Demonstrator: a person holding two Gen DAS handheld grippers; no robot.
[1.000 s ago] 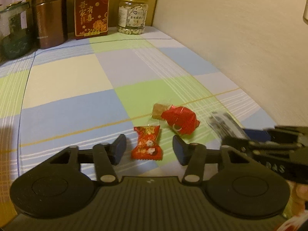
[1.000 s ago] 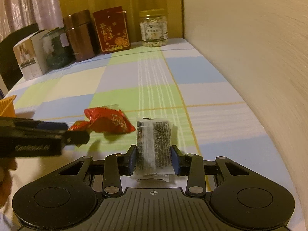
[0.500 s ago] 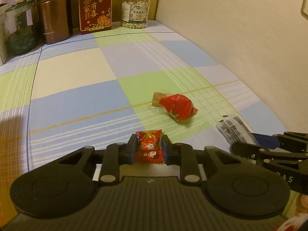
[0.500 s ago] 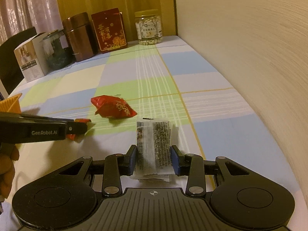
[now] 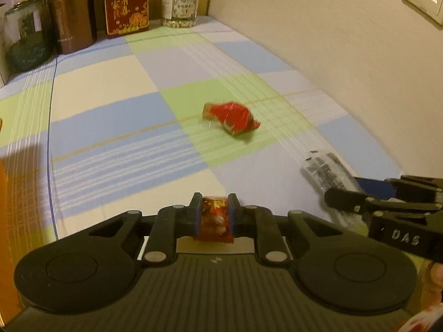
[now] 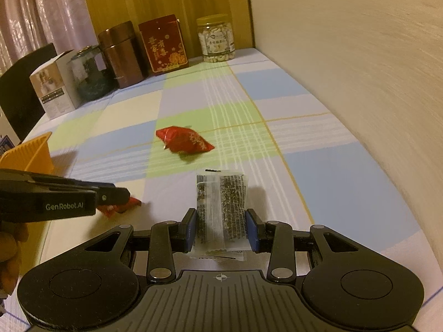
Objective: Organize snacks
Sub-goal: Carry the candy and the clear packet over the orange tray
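Left wrist view: my left gripper clenched on small red candy, pads pinching both sides, candy off cloth. Right gripper grasps clear sachet with dark contents, held upright between pads. Red packet lies on green square mid-table, apart from both. Orange bin at left edge. Jars and tins along back wall.

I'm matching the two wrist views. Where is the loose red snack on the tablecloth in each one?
Left wrist: red snack lies centre, slightly right, on a green square, beyond the left gripper.
Right wrist: red snack lies left of centre, beyond the clear packet.
Shared landmark: nut jar at the table's far end by the wall.
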